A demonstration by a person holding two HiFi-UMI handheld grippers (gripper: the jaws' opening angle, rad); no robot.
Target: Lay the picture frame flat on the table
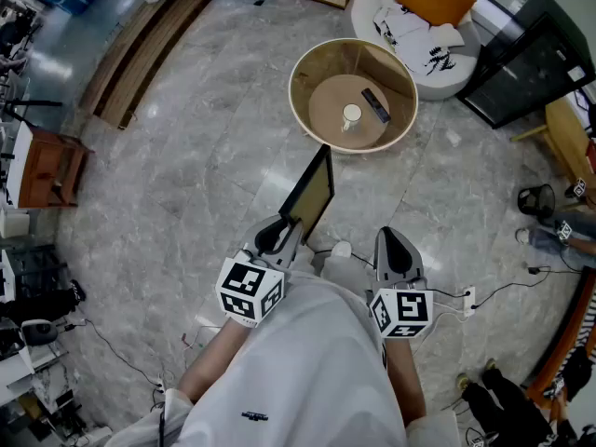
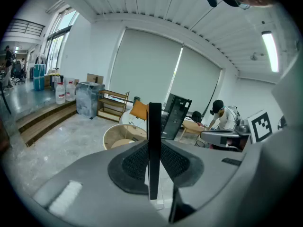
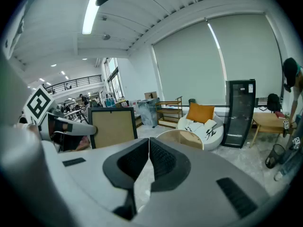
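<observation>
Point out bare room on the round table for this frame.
Bare top lies left of the white cup, toward the round table's rim, and a strip on the near side. The centre and right are crowded: cup and black remote sit there. The picture frame in the left gripper looks too wide for either patch.

Matt board, smooth plastic, polished stone

The picture frame (image 1: pixel 311 194) has a smooth black border around a matt tan face that looks like board. The left gripper (image 2: pixel 153 148) is matt grey plastic with dark dimpled pads (image 2: pixel 134 163). The floor (image 1: pixel 186 184) looks like glossy grey marbled stone, and the round table (image 1: pixel 312 63) like pale matt wood.
</observation>
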